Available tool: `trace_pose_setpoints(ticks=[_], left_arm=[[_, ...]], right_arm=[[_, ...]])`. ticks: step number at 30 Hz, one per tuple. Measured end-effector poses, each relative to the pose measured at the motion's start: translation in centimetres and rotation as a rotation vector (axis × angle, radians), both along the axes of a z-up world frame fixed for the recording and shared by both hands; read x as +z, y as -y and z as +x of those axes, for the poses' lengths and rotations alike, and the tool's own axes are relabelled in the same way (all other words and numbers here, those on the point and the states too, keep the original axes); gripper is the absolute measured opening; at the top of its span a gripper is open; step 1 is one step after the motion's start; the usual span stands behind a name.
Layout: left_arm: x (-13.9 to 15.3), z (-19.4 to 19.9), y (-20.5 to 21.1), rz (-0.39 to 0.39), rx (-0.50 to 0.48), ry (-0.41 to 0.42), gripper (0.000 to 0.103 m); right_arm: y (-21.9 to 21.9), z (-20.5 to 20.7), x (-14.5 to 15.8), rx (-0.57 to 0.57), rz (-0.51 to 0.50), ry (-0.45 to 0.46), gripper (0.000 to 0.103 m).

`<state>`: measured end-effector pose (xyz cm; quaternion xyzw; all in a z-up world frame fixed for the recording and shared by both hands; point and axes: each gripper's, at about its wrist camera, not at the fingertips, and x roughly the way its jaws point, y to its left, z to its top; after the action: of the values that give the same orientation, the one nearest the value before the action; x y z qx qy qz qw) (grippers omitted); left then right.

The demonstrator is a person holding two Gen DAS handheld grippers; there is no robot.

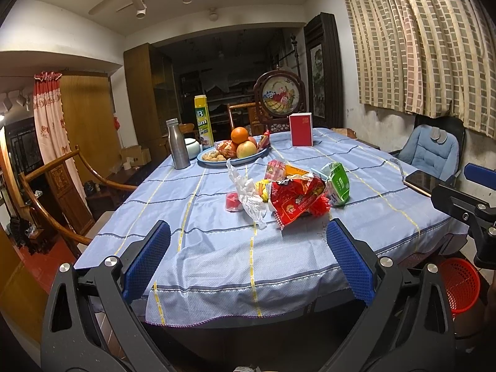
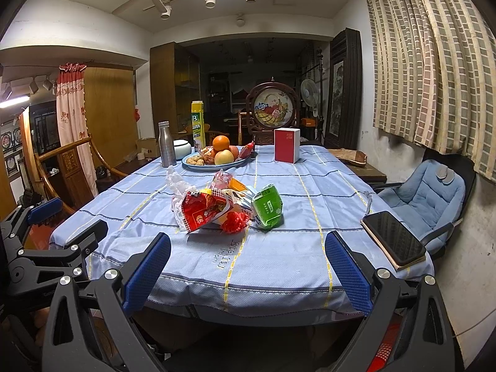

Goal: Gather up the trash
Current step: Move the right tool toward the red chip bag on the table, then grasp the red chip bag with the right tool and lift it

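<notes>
A heap of trash lies mid-table on the blue cloth: a red snack bag, a clear plastic wrapper, a green packet and a small red cup. The right wrist view shows the same red snack bag, green packet and a red frilly scrap. My left gripper hangs open over the table's near edge, short of the heap. Beside it, my right gripper is open too, holding nothing. A red mesh basket stands on the floor at the lower right.
A fruit plate, steel bottle, yellow can and red box stand at the back. A phone lies near the right edge. A blue padded chair is on the right, a wooden chair on the left.
</notes>
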<state>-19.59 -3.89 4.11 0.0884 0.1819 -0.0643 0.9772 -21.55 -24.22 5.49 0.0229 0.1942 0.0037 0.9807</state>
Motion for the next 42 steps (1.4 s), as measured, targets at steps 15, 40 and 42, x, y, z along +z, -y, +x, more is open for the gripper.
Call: trace_pose_setpoints(ticks=[15, 40, 42], left_arm=[[-0.1, 0.0, 0.0, 0.001, 0.001, -0.003, 0.097], [-7.0, 8.2, -1.7, -0.009, 0.049, -0.271, 0.097], [-7.6, 9.6, -1.8, -0.016, 0.050, -0.302, 0.097]], right_arm=[[0.0, 0.3, -0.1, 0.002, -0.002, -0.004, 0.097], [2.7, 8.8, -8.4, 0.032, 0.050, -0.260, 0.097], [2.6, 10.5, -8.8, 0.058, 0.080, -0.278, 0.097]])
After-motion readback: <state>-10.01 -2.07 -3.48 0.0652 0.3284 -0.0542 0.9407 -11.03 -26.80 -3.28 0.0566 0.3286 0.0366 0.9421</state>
